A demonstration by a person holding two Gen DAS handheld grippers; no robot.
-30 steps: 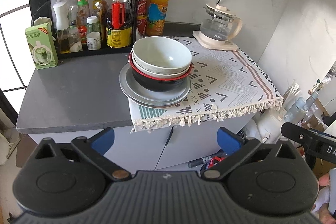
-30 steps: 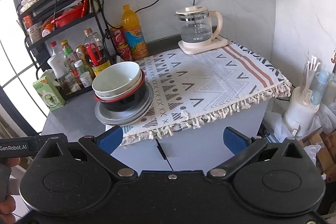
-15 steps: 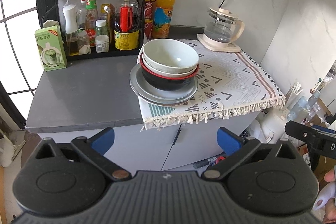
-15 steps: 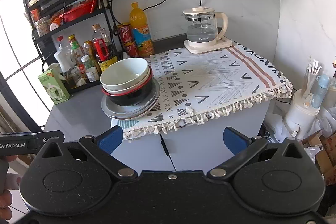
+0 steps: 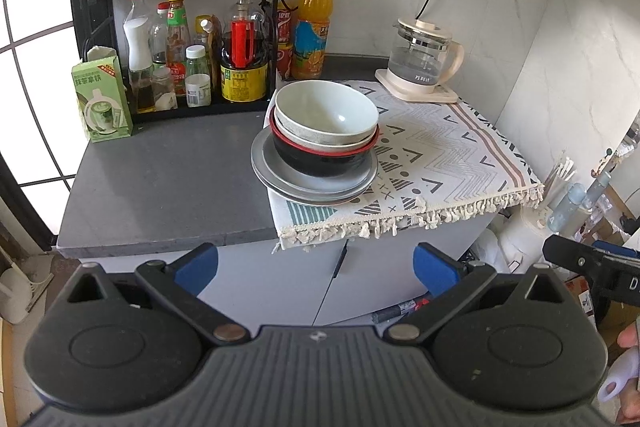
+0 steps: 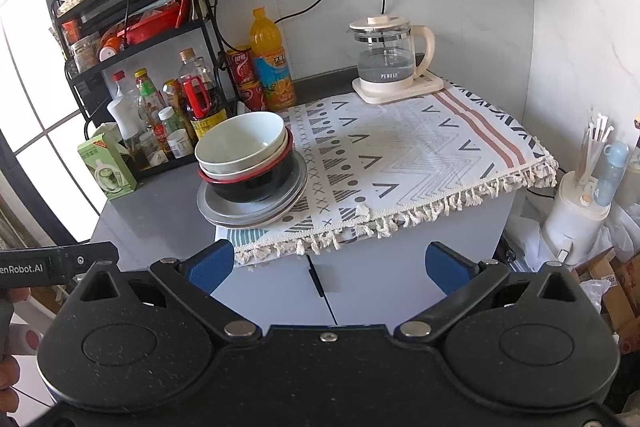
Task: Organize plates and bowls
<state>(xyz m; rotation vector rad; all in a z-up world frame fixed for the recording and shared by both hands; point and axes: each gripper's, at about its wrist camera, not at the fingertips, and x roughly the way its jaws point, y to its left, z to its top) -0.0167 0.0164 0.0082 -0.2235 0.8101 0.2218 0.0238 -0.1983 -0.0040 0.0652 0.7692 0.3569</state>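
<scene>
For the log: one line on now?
left gripper open | right gripper open | bowls stacked on plates | untouched

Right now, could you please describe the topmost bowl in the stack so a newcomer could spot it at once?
Find the patterned tablecloth on the counter; at its left edge, in front of the bottle rack, a pile of dishes rests on grey plates. The pale green bowl sits highest, nested in a speckled bowl inside the black bowl with a red rim. It alone is plain, pale and empty.

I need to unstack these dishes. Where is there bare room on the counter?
Free: the patterned cloth between the dish stack and kettle, and the grey counter between stack and green carton. Crowded: the bottle rack behind.
</scene>
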